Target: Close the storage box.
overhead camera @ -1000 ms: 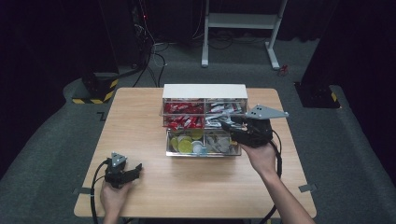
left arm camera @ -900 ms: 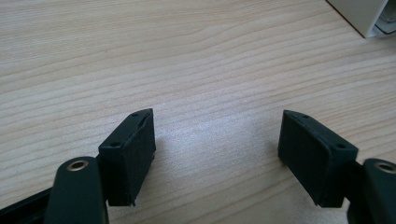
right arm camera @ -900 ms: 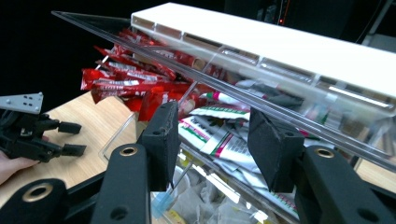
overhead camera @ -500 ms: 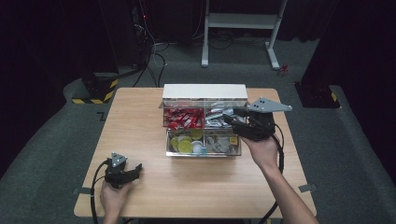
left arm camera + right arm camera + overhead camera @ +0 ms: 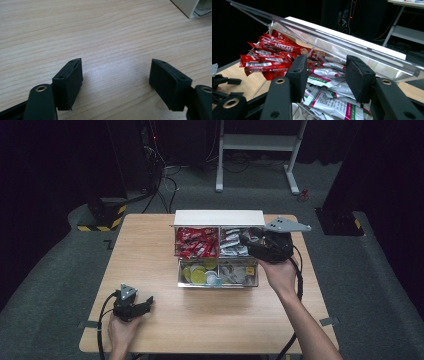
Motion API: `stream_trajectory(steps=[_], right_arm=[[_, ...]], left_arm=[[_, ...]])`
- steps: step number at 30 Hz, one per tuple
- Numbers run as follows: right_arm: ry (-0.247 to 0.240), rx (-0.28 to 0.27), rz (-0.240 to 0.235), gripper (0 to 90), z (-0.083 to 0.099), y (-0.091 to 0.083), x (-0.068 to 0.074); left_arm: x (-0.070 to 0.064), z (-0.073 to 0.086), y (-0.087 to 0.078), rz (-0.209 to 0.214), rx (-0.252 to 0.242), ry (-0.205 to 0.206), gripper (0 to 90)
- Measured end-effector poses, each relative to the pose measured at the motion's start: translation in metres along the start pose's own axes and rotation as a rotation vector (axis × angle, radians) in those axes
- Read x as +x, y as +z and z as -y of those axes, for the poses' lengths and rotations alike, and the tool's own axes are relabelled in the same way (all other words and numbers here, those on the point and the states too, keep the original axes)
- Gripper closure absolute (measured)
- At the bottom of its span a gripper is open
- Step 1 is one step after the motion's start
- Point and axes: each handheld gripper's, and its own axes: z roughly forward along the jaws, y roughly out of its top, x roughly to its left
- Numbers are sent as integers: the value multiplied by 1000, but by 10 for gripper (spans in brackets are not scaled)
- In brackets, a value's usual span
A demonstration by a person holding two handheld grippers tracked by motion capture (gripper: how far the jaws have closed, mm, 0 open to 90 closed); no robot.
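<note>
The white sachets (image 5: 329, 92) lay piled in the rear right compartment of the clear organiser box (image 5: 218, 281), which sat at the centre of the high view, slightly above the middle of the wooden table (image 5: 150, 250). In the right gripper view they filled the lower centre of the frame, directly beyond the jaws. The right gripper (image 5: 325, 75) hovered over that compartment with its jaws parted a moderate way, holding nothing; whether the pads touched the sachets could not be told. To the left of the sachets, red Nescafe sticks (image 5: 272, 57) were heaped in the neighbouring compartment. Yellow discs (image 5: 197, 274) lay in the front left compartment in the high view. At the lower left of the high view, the left gripper (image 5: 135, 306) rested on the table, well apart from the box, its jaws spread wide and empty above bare wood.
</note>
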Motion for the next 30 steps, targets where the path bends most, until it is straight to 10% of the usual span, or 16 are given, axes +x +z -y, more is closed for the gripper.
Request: stream_trajectory(steps=[30], right_arm=[[9,-3,8,533,-9,4,-4]], left_arm=[[-4,-23,-22,155,-32,-16,324]])
